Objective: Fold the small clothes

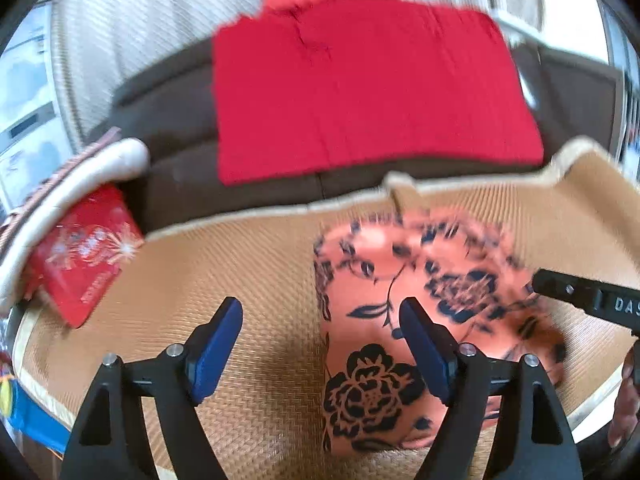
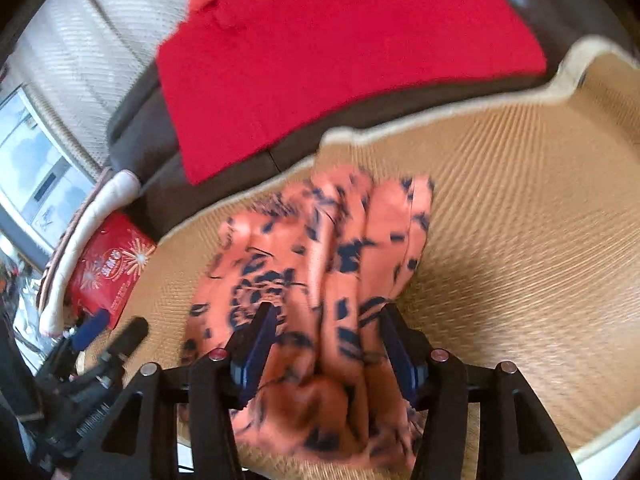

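- Garment first: we see a coral floral garment [image 1: 404, 320] with dark rose prints, lying bunched on a woven tan mat [image 1: 240, 280].
- Our left gripper [image 1: 320, 344] has its blue pads spread wide with nothing between them; it hangs over bare mat, its right finger in front of the garment's left edge.
- Our right gripper [image 2: 326, 344] is partly open. Folds of the coral cloth lie between its jaws, but motion blur keeps us from telling whether the pads press on it.
- Beyond the mat's pale-bound edge, a red cloth [image 1: 368, 88] lies spread over a dark brown cushion [image 1: 172, 120].
- At the mat's left corner, a red packet with firework prints [image 1: 86, 256] leans beside a cream padded edge [image 1: 80, 184].
- In the left wrist view, the right gripper's black body enters from the right, over the garment.
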